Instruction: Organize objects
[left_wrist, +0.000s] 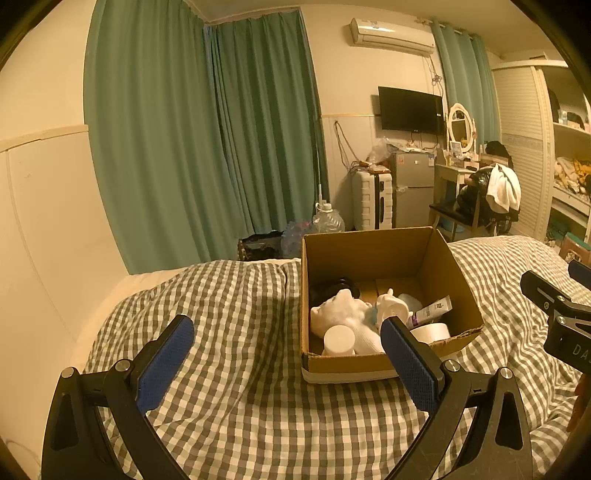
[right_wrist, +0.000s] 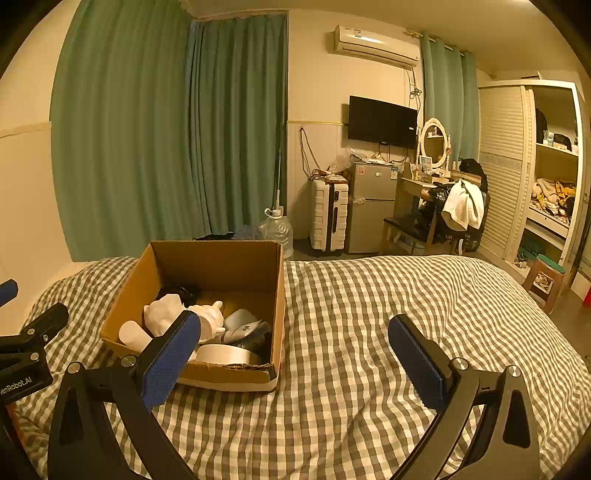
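Note:
An open cardboard box (left_wrist: 458, 288) (right_wrist: 122, 310) stands on the checked bed cover. In it lie a white plaster head (left_wrist: 341, 314) (right_wrist: 162, 314), a white bottle (left_wrist: 338, 341), a tape roll (left_wrist: 432, 332) (right_wrist: 221, 354), a tube (left_wrist: 432, 312) and a dark object at the back. My left gripper (left_wrist: 288, 358) is open and empty, low over the cover just left of the box front. My right gripper (right_wrist: 295, 350) is open and empty, right of the box. Each gripper shows at the edge of the other's view.
The checked cover (right_wrist: 369, 295) spreads wide to the right of the box. Beyond the bed foot are green curtains, a water jug (right_wrist: 277, 229), a white suitcase (right_wrist: 328, 218), a small fridge, a dressing table with chair, and an open wardrobe.

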